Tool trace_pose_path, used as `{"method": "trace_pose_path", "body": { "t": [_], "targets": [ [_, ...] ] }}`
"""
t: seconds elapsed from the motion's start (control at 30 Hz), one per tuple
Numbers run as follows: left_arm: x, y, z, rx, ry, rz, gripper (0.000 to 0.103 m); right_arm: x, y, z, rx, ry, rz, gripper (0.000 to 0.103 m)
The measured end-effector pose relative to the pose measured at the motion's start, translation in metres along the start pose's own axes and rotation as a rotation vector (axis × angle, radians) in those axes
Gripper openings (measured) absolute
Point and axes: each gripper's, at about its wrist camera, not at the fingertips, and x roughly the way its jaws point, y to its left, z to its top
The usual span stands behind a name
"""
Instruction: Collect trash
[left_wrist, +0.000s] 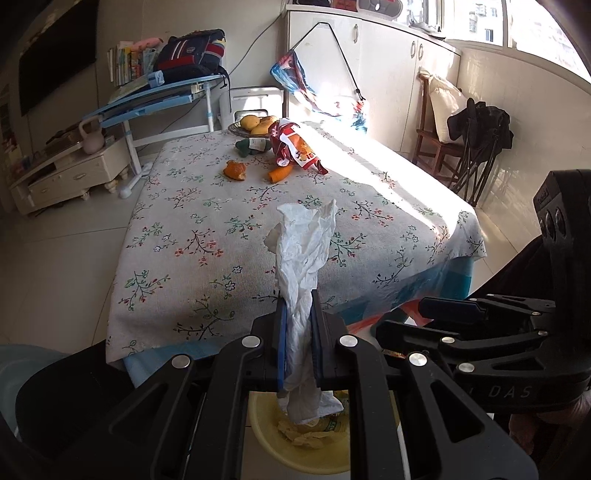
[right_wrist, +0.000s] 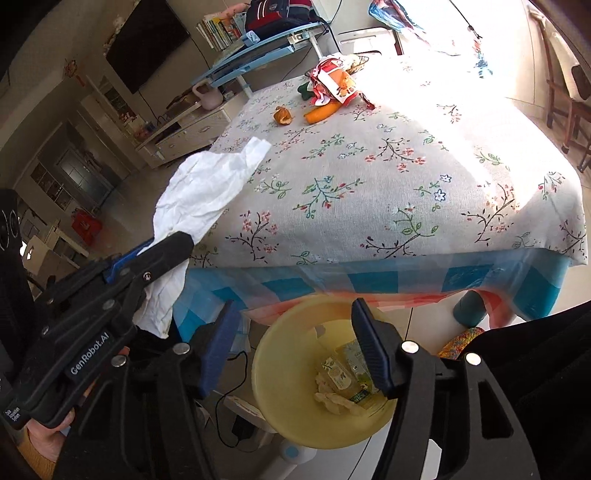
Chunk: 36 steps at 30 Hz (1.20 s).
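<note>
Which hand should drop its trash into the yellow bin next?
Left. The left claw is shut on the crumpled white tissue, right above the yellow bin. The right claw is open and empty.

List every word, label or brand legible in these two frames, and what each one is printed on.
"GenRobot.AI": on the body of the left gripper, seen from the right wrist view.
"DAS": partial lettering on the body of the right gripper, seen from the left wrist view.
Small label at the rear end of the left gripper: too small to read.
Labels on the bottles in the yellow bin: blurred.
Print on the red snack bag: unreadable.
</note>
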Motion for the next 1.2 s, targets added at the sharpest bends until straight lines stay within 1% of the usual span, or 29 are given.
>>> {"method": "trace_pose_path", "body": {
  "t": [0.13,0.23,0.33,0.4,0.47,0.53,0.6,0.63,0.67,0.73,0.8,1.0,1.2],
  "targets": [
    [0.006,-0.01,-0.013,0.017,0.045,-0.024,0.011,-0.018,-0.014,0.008,0.09,-0.104,0.004,0.068],
    [0.012,-0.017,-0.023,0.035,0.089,-0.041,0.011,-0.025,-0.021,0.01,0.129,-0.14,0.009,0.068],
    [0.02,-0.02,-0.034,0.046,0.146,-0.06,0.012,-0.029,-0.023,0.011,0.14,-0.161,0.012,0.068],
    [0.027,-0.022,-0.041,0.059,0.186,-0.057,0.014,-0.031,-0.023,0.012,0.141,-0.17,0.011,0.068],
    [0.031,-0.021,-0.047,0.065,0.213,-0.058,0.018,-0.033,-0.023,0.012,0.141,-0.175,0.011,0.068],
    [0.034,-0.02,-0.051,0.063,0.228,-0.054,0.027,-0.033,-0.024,0.012,0.14,-0.177,0.01,0.068],
    [0.032,-0.019,-0.052,0.062,0.217,-0.04,0.045,-0.035,-0.023,0.011,0.139,-0.179,0.009,0.068],
    [0.03,-0.019,-0.052,0.062,0.204,-0.032,0.052,-0.035,-0.023,0.011,0.138,-0.18,0.009,0.068],
    [0.027,-0.018,-0.05,0.064,0.189,-0.018,0.055,-0.035,-0.023,0.01,0.138,-0.18,0.009,0.068],
    [0.022,-0.017,-0.049,0.065,0.156,0.009,0.068,-0.036,-0.023,0.01,0.137,-0.181,0.008,0.068],
    [0.016,-0.015,-0.047,0.061,0.124,0.036,0.074,-0.036,-0.022,0.01,0.134,-0.182,0.005,0.068],
    [0.001,-0.004,-0.041,0.017,0.037,0.085,0.081,-0.037,-0.016,0.005,0.119,-0.18,-0.006,0.068],
    [-0.012,0.011,-0.039,-0.05,-0.018,0.112,0.084,-0.035,-0.011,0.003,0.104,-0.174,-0.015,0.068]
  ]
}}
